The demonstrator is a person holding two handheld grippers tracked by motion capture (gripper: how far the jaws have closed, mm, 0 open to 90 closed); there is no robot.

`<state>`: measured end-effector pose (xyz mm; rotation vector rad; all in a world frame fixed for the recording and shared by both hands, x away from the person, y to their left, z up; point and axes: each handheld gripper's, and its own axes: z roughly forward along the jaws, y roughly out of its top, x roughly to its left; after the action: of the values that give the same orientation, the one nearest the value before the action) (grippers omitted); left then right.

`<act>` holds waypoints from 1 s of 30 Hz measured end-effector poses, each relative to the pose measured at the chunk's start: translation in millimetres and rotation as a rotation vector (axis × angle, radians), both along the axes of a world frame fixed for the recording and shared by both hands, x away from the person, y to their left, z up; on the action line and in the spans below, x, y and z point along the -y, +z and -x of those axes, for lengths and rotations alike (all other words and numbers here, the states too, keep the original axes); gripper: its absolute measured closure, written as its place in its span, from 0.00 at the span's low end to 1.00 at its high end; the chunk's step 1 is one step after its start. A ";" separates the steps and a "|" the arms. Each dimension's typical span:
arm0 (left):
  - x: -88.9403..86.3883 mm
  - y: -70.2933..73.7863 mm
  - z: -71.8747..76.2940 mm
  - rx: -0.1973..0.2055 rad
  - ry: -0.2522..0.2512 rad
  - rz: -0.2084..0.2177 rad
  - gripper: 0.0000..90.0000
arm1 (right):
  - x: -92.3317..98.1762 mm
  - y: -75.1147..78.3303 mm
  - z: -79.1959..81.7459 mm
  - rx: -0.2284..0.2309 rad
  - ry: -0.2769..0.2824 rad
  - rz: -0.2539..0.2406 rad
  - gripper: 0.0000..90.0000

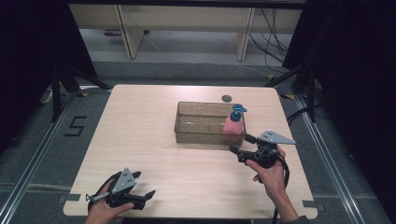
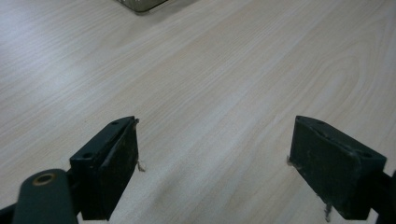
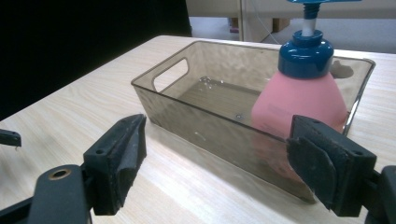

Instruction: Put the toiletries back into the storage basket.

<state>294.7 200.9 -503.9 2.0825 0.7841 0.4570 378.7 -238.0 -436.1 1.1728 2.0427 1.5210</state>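
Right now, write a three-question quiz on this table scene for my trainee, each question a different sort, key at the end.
1. True or false: the pink bottle stands inside the clear bin.
2. Multiple choice: the right tongs are A) shut on the bottle, B) open on the near side of the bin, C) inside the bin.
3. Fill in: the left tongs are open over bare ____.

Key: 1 true; 2 B; 3 table.
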 end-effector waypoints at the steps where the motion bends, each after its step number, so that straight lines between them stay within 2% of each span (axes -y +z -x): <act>1: -1.6 1.5 -0.6 0.005 -0.006 -0.029 0.17 | 0.0 0.9 1.9 -0.010 0.001 0.008 0.23; 2: 0.4 0.2 0.0 0.004 0.004 0.001 0.17 | -0.7 -0.8 2.3 0.003 0.013 0.003 0.23; 4: 0.2 -0.4 0.3 -0.002 0.001 -0.002 0.17 | -2.1 -1.2 3.9 -0.014 0.011 -0.009 0.23; 7: 0.4 0.3 0.2 0.002 0.006 0.003 0.17 | -1.5 -2.3 4.8 -0.016 0.018 0.005 0.23; 8: 0.4 0.3 0.1 0.002 0.003 0.001 0.17 | -3.0 -2.8 6.9 -0.037 0.009 -0.018 0.23; 10: 0.3 -0.4 0.3 -0.002 0.002 0.000 0.17 | -0.6 -4.0 5.4 0.010 0.017 0.013 0.23; 13: 0.1 0.5 0.0 0.002 0.005 -0.002 0.17 | -3.8 -4.7 9.5 -0.038 0.023 -0.020 0.22; 14: 0.4 0.3 0.1 0.004 0.004 0.003 0.17 | -1.8 -4.7 8.5 -0.008 0.032 0.007 0.21; 15: 0.2 0.3 0.3 0.001 0.003 -0.005 0.17 | -2.2 -5.6 8.5 0.002 0.030 0.006 0.20; 16: -0.1 -0.1 0.1 -0.001 -0.002 -0.005 0.17 | -2.3 -5.4 9.3 0.000 0.030 0.002 0.19; 17: -0.1 0.0 0.1 0.000 -0.001 -0.006 0.17 | -4.0 -5.3 12.4 -0.039 0.022 -0.015 0.19; 18: 0.3 0.2 0.3 0.001 0.004 0.000 0.17 | -3.3 -6.2 10.5 -0.009 0.027 0.001 0.18; 19: 0.4 0.3 0.3 0.001 0.006 0.004 0.17 | -3.1 -6.5 10.9 -0.002 0.030 0.005 0.17; 20: -0.2 0.5 0.2 0.002 0.001 -0.011 0.17 | -5.0 -6.6 14.0 -0.027 0.028 -0.027 0.17; 21: -0.2 0.5 0.2 0.002 0.001 -0.011 0.17 | -5.0 -6.6 14.0 -0.027 0.028 -0.027 0.17; 22: -0.1 0.0 0.0 0.000 -0.002 -0.005 0.17 | -3.9 -7.6 12.5 0.000 0.031 -0.013 0.17; 24: 0.4 0.3 0.3 0.001 0.004 0.001 0.17 | -4.4 -7.6 14.7 -0.020 0.032 -0.004 0.17; 26: 0.5 0.4 0.3 0.002 0.003 0.002 0.17 | -4.7 -9.1 14.9 -0.005 0.033 -0.008 0.17; 27: 0.3 0.4 0.2 0.000 0.003 -0.004 0.17 | -5.4 -9.3 15.7 -0.024 0.033 -0.008 0.17; 29: -0.8 0.9 -0.3 0.001 -0.004 -0.017 0.17 | -4.6 -9.3 16.6 0.000 0.039 -0.002 0.17; 30: -0.2 0.3 -0.1 -0.001 0.003 -0.004 0.17 | -5.8 -9.0 19.0 -0.031 0.033 -0.019 0.17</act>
<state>294.8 201.1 -503.6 2.0860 0.7880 0.4593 359.6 -232.2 -445.1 1.1828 2.0815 1.5500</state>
